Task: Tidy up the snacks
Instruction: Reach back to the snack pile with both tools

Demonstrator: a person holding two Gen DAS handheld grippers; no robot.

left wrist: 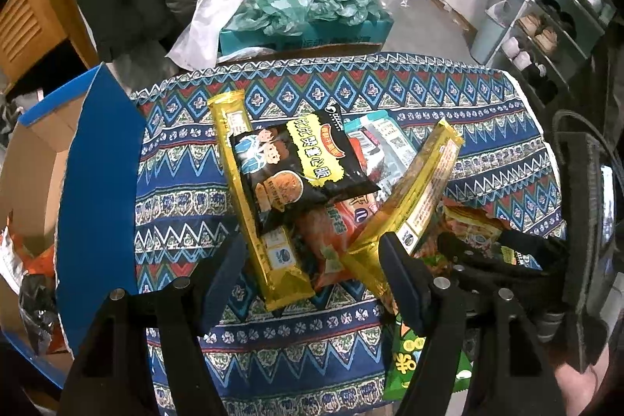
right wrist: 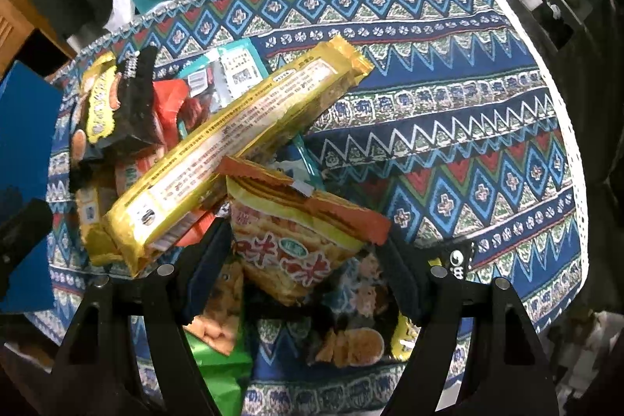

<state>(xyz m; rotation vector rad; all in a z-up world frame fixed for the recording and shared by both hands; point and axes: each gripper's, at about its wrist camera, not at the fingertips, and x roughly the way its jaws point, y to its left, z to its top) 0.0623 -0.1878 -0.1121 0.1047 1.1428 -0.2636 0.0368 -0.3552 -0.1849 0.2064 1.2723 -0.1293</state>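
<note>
A heap of snack packets lies on the patterned tablecloth (left wrist: pixel 487 127). In the left wrist view a black packet (left wrist: pixel 296 162) rests across a long gold packet (left wrist: pixel 269 252), and a second gold packet (left wrist: pixel 417 190) leans to the right. My left gripper (left wrist: pixel 308 256) is open, its fingers either side of the first gold packet's lower end and an orange packet (left wrist: pixel 331 236). In the right wrist view my right gripper (right wrist: pixel 306 240) is open, with an orange and yellow snack bag (right wrist: pixel 300 236) between its fingers. The long gold packet (right wrist: pixel 234 151) lies just left of that bag.
A cardboard box with a blue flap (left wrist: pixel 97 182) stands at the table's left edge, with packets inside it. A green packet (left wrist: pixel 413 365) lies near the front. Behind the table sit a teal box of crumpled bags (left wrist: pixel 304 10) and a shoe rack (left wrist: pixel 546 26). The cloth's right half (right wrist: pixel 468 104) is bare.
</note>
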